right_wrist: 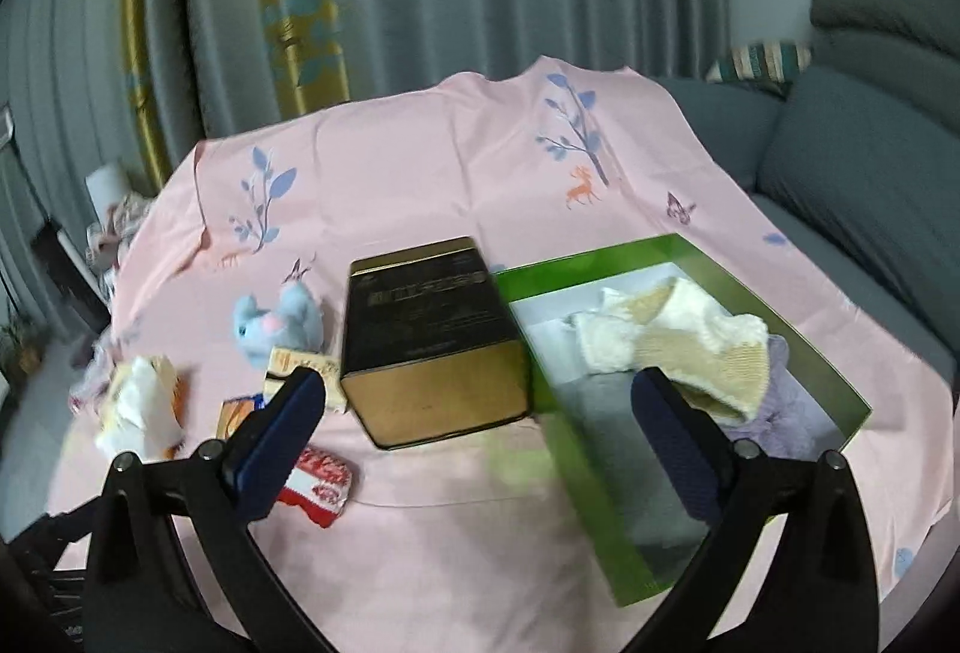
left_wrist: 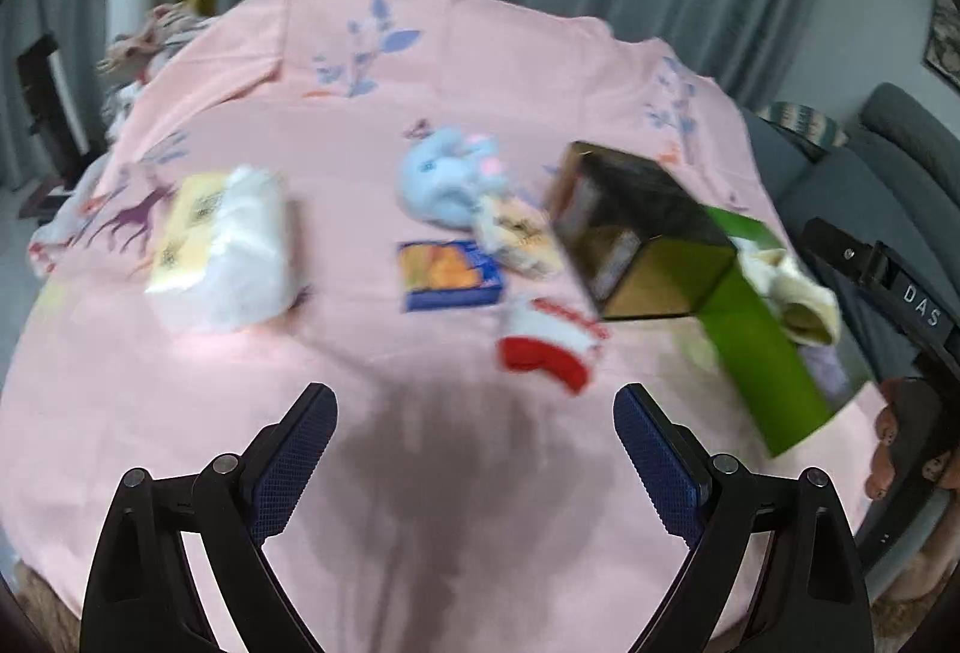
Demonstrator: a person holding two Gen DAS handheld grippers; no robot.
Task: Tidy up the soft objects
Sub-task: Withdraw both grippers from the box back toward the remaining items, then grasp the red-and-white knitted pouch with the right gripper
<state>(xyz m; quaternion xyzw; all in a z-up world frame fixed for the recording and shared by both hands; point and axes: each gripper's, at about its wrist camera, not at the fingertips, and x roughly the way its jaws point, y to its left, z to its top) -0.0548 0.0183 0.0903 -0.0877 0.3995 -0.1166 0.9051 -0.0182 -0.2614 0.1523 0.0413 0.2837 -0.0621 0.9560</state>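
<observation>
Left gripper (left_wrist: 474, 416): fingers spread wide, nothing between them, pointing downward at an angle. Right gripper (right_wrist: 480, 401): fingers fully spread, nothing gripped, likewise angled downward. In the left wrist view, a hand (left_wrist: 900, 449) grips the right gripper's handle.

The only legible lettering is "DAS", white capitals on the black body of the other handheld claw (left_wrist: 912, 305) at the right edge of the left wrist view. Print on the dark gold-edged tin (right_wrist: 429, 335), the red-and-white wrapper (right_wrist: 321, 482) and the tissue pack (left_wrist: 198, 227) is too blurred to read.
</observation>
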